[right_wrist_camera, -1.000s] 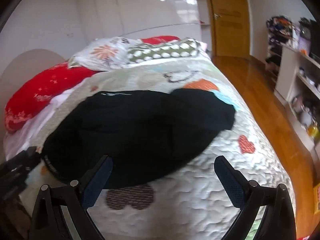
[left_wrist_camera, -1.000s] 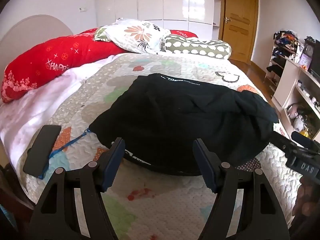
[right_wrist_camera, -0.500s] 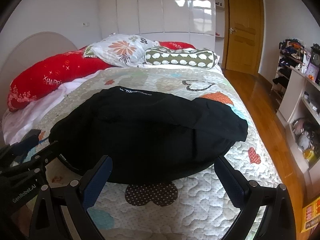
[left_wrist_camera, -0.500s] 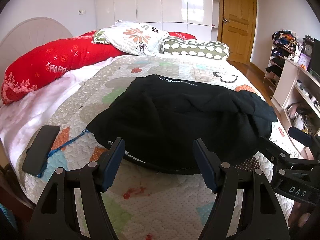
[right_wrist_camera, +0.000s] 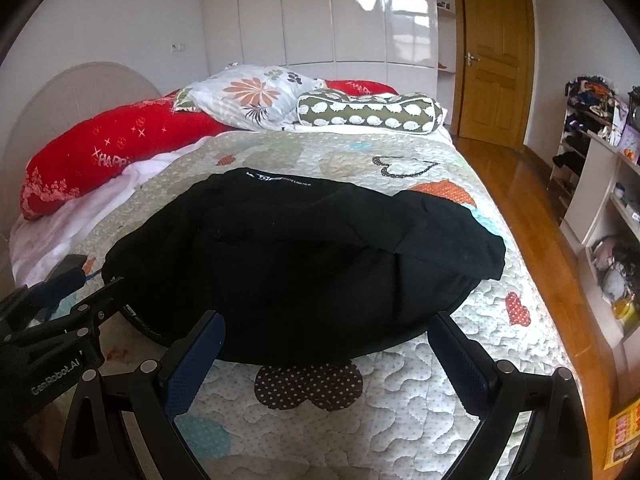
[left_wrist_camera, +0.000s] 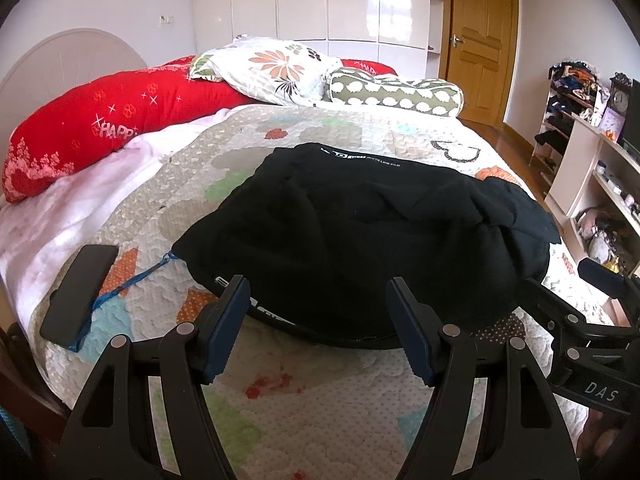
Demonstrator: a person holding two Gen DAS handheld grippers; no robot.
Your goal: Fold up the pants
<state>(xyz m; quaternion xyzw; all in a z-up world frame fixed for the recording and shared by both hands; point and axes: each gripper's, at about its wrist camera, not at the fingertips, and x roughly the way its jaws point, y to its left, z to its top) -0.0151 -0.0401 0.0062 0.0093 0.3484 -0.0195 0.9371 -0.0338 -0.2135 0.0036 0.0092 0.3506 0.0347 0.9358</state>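
Note:
The black pants (left_wrist_camera: 360,232) lie folded into a wide bundle on the quilted bed (left_wrist_camera: 320,420), with white lettering on the far edge; they also show in the right wrist view (right_wrist_camera: 296,264). My left gripper (left_wrist_camera: 318,296) is open and empty, just in front of the pants' near edge. My right gripper (right_wrist_camera: 326,336) is open wide and empty, also at the near edge. The right gripper shows at the right of the left wrist view (left_wrist_camera: 580,320), and the left gripper at the left of the right wrist view (right_wrist_camera: 60,320).
A black phone (left_wrist_camera: 80,292) with a blue strap lies on the bed's left edge. A red pillow (left_wrist_camera: 112,128), a floral pillow (left_wrist_camera: 272,68) and a spotted bolster (left_wrist_camera: 396,92) line the head. Shelves (right_wrist_camera: 600,200) and wooden floor (right_wrist_camera: 532,200) are to the right.
Both grippers have pulled back and levelled, so each view shows more of the room and bed. The pants have not moved. Both grippers stay open.

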